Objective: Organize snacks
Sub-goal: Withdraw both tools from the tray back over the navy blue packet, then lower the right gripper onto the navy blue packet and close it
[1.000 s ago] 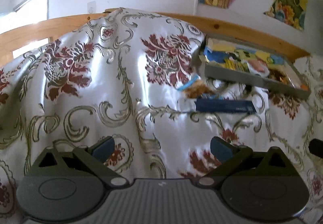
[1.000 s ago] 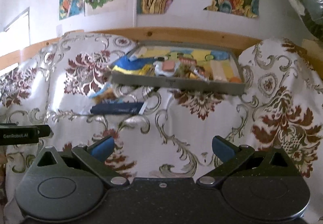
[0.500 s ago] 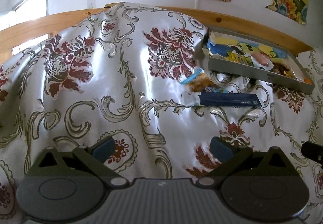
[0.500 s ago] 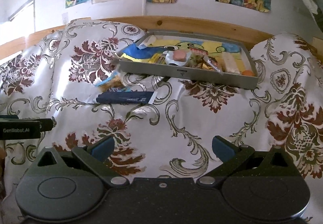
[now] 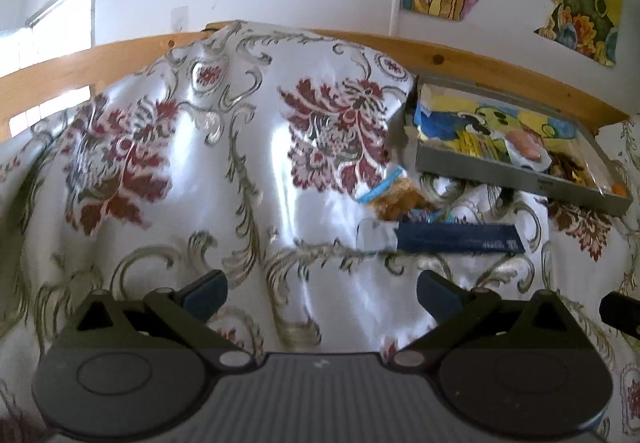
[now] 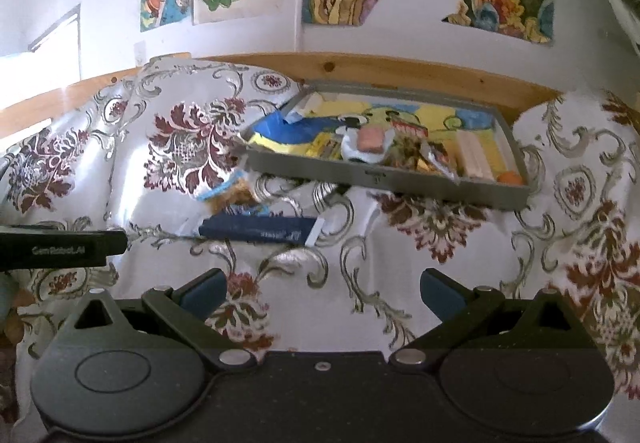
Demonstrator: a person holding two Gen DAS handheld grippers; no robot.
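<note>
We hold our left gripper (image 5: 322,293) and right gripper (image 6: 322,293) spread wide with nothing between the fingers, both above the flowered cloth (image 6: 400,263). Just ahead of them a dark blue packet (image 6: 256,229) lies flat on the cloth, touching a crumpled snack bag (image 6: 230,195) behind it. Farther back sits the grey tray (image 6: 372,177), tilted and holding several snacks.
</note>
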